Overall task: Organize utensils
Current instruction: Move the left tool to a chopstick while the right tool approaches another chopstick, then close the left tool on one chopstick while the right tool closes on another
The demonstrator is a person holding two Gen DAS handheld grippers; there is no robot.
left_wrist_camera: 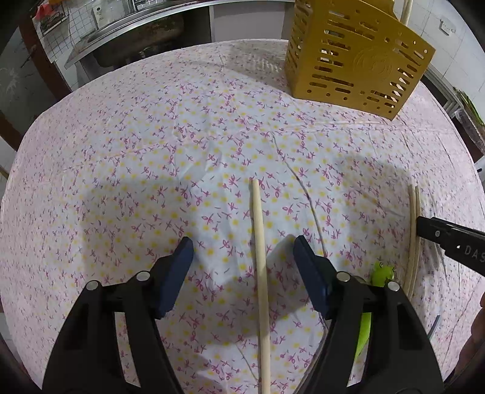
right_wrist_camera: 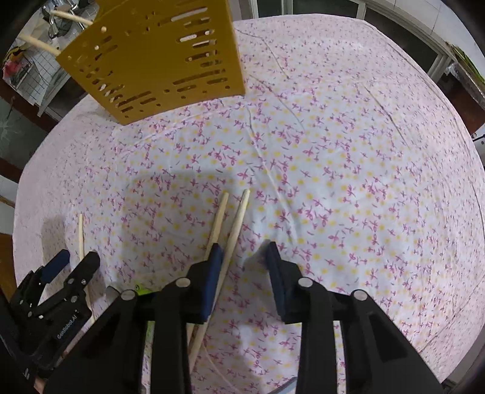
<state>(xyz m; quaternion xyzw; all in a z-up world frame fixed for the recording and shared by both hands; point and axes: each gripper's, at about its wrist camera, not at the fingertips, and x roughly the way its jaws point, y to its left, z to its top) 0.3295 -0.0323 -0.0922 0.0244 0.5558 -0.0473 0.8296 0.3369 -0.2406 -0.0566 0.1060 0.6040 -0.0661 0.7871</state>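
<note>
A single wooden chopstick (left_wrist_camera: 260,272) lies on the flowered tablecloth (left_wrist_camera: 182,136) between the fingers of my open left gripper (left_wrist_camera: 242,251), which hovers over it empty. Two more chopsticks (right_wrist_camera: 233,230) lie side by side under my open right gripper (right_wrist_camera: 242,257); its left finger (right_wrist_camera: 212,272) rests over them. They also show at the right of the left wrist view (left_wrist_camera: 413,236). A yellow slotted utensil holder (left_wrist_camera: 354,54) stands at the far side with chopsticks in it; it shows in the right wrist view (right_wrist_camera: 157,57) too. A green frog-topped utensil (left_wrist_camera: 382,271) lies by my left gripper's right finger.
The right gripper's finger (left_wrist_camera: 448,239) reaches in from the right of the left wrist view. The left gripper (right_wrist_camera: 57,291) shows at lower left of the right wrist view over the single chopstick (right_wrist_camera: 80,236). A counter and wire rack (left_wrist_camera: 91,27) stand beyond the table.
</note>
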